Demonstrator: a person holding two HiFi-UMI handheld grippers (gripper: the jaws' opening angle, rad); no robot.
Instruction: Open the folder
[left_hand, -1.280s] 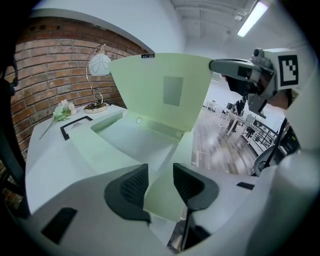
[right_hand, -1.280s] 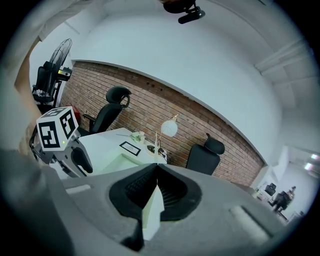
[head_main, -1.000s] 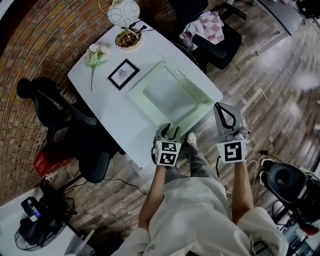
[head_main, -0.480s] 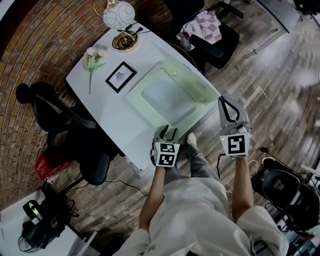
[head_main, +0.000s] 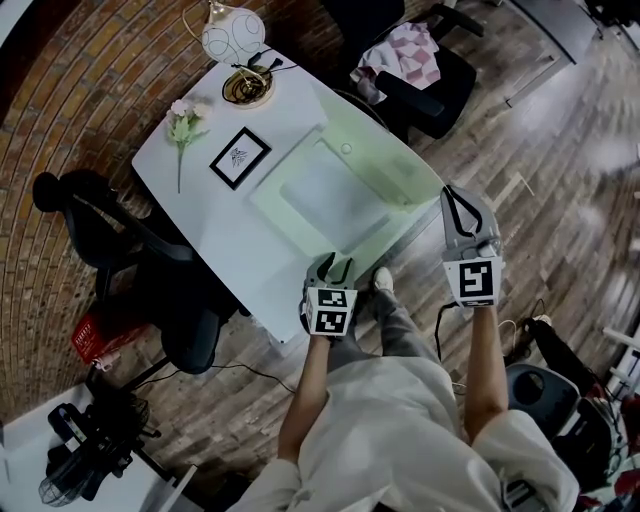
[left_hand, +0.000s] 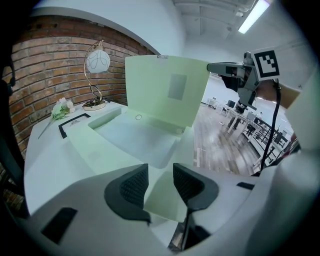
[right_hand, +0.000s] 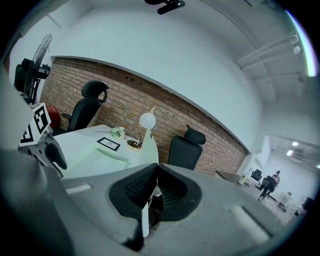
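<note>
A pale green see-through folder (head_main: 325, 200) lies on the white table (head_main: 215, 235). Its cover (left_hand: 167, 87) stands raised, nearly upright. My right gripper (head_main: 458, 208) is shut on the cover's free edge, off the table's right side; that edge shows as a thin pale strip between its pads (right_hand: 137, 187). The same gripper (left_hand: 227, 70) shows at the cover's top right corner. My left gripper (head_main: 333, 266) is at the table's front edge, open, and the folder's near corner (left_hand: 162, 195) lies between and under its jaws.
At the table's far end stand a globe lamp (head_main: 232, 35) on a round base (head_main: 247, 88), a flower (head_main: 183, 115) and a black picture frame (head_main: 237, 158). A black office chair (head_main: 120, 240) is left of the table, and a chair holding a pink checked cloth (head_main: 415, 55) behind it.
My right gripper has moved right and a little away from the table with the cover's edge, so the cover stands higher. The left gripper has stayed put.
</note>
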